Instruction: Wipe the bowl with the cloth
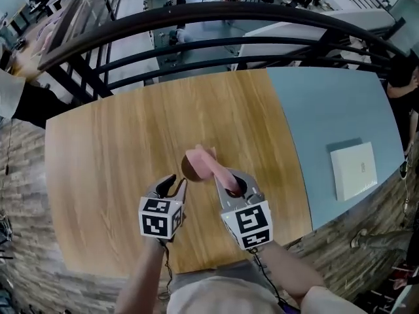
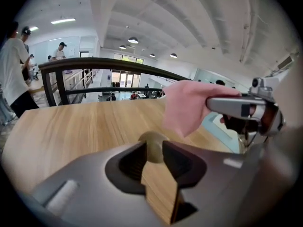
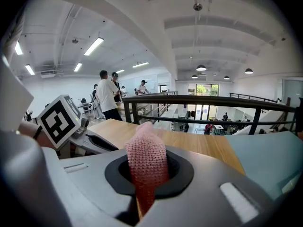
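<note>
A small brown bowl [image 1: 189, 169] stands on the wooden table [image 1: 111, 175], partly covered by a pink knitted cloth [image 1: 211, 165]. My right gripper [image 1: 234, 183] is shut on the cloth's near end and holds it draped over the bowl. In the right gripper view the cloth [image 3: 145, 164] rises from between the jaws. My left gripper [image 1: 177, 182] is just left of the bowl, open, with nothing pressed between its pads. In the left gripper view the bowl [image 2: 152, 142] sits just beyond the gap of the jaws, with the cloth [image 2: 186, 105] hanging above right.
A white flat box [image 1: 354, 170] lies on the blue-grey tabletop [image 1: 314, 123] to the right. A black railing [image 1: 229, 15] runs along the table's far edge. Several people stand beyond it in the left gripper view.
</note>
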Available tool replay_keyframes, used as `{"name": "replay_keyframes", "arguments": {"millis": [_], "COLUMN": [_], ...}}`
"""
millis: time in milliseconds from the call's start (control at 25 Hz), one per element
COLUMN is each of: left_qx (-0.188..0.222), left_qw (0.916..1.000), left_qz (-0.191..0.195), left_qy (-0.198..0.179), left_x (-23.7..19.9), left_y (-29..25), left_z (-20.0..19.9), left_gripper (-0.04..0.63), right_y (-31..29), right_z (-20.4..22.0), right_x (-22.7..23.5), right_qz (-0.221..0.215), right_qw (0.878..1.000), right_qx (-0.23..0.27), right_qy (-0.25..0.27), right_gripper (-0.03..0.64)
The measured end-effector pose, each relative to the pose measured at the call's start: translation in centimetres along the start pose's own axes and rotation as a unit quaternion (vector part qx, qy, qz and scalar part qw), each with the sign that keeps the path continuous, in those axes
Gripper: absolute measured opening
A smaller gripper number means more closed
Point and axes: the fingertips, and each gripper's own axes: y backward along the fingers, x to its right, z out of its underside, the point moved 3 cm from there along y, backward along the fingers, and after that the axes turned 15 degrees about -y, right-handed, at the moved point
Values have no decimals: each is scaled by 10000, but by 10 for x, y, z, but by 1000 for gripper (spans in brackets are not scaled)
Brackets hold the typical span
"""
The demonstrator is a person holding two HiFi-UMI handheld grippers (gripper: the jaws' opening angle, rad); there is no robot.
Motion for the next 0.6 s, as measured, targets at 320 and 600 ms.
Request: {"name": "replay_keyframes", "arguments": {"millis": [320, 600], "left_qx": [-246, -420], "left_qw": [9991, 9962], "left_qz": [114, 381], "left_qy": [341, 663], "left_x": [-20, -21], "left_y": [-41, -81], "left_z": [28, 49], "left_gripper": [104, 104], "right_y": [-43, -67], "right_z": [31, 51], "right_x": [11, 26], "right_qz": [-37, 97], "right_qw": [9992, 9982], "right_qx": [-350, -552], "right_qy": [-185, -210], "right_gripper": [15, 15]}}
